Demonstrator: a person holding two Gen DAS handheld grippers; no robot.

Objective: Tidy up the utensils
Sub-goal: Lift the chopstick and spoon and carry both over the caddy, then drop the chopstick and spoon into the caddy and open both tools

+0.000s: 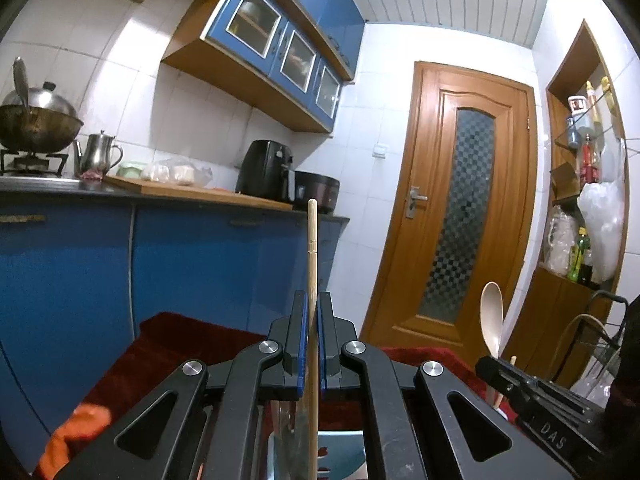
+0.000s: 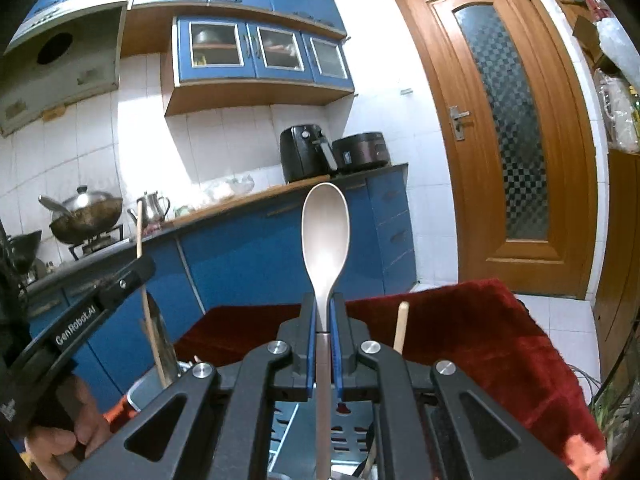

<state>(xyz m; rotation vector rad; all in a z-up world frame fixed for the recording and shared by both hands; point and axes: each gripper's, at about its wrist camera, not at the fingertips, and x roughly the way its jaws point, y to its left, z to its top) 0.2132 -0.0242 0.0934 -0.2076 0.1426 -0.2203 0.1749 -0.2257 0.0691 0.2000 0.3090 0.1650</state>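
Chopstick upright at lower centre of left wrist frame, clamped between pads of left claw; lower end reaching toward grey holder at bottom edge. Spoon at centre of right wrist frame, bowl up, handle pinched in right claw, slotted tray below. Both held vertical, probably for dropping handle-first into holder compartments; exact compartment not discernible. Second wooden stick standing just right of right claw. Red cloth covering surface under holder. Beyond: blue cabinets, counter with air fryer, kettle, wok upper left, wooden door right.
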